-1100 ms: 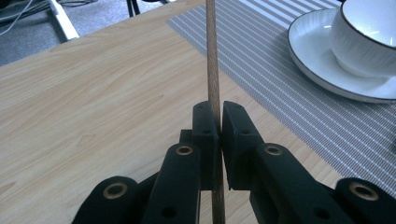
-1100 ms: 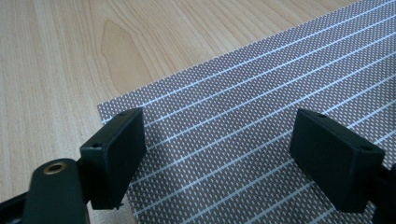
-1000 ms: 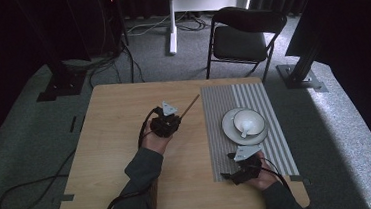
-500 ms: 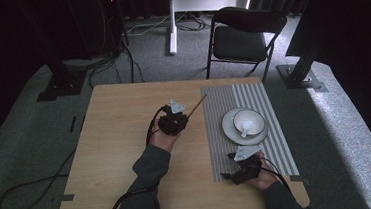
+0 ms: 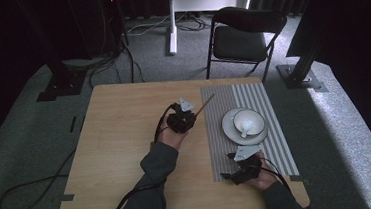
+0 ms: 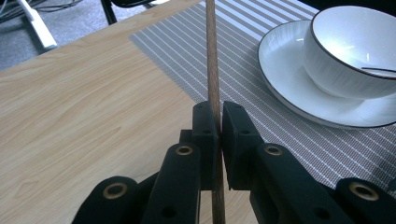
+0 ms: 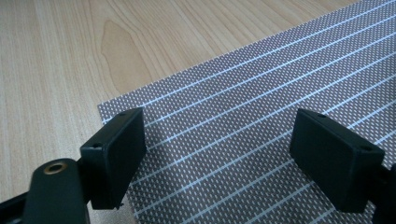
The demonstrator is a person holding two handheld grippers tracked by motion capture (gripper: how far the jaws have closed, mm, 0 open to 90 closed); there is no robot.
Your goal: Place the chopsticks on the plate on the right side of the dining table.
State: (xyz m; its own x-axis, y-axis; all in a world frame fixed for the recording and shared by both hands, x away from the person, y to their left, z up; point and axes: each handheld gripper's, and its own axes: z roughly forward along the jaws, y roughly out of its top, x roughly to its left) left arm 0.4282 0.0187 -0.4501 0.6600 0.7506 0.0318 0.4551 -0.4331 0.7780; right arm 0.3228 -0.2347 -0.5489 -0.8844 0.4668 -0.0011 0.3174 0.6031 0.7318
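In the high view, the left gripper (image 5: 187, 115) is carrying a wooden chopstick (image 5: 204, 104) rightward from mid-table toward the striped placemat (image 5: 272, 143), so placement is nearing. In the left gripper view, its jaws are clamping the chopstick beside the saucer (image 6: 280, 70) and bowl (image 6: 345, 56). In the right gripper view, the right gripper (image 7: 233, 154) is hovering wide open over the placemat.

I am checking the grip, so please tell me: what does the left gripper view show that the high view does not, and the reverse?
Left gripper view: the fingers shut on the thin wooden stick. High view: the right gripper over the near edge of the grey striped placemat, and a black folding chair. Both: the white bowl on its white saucer.
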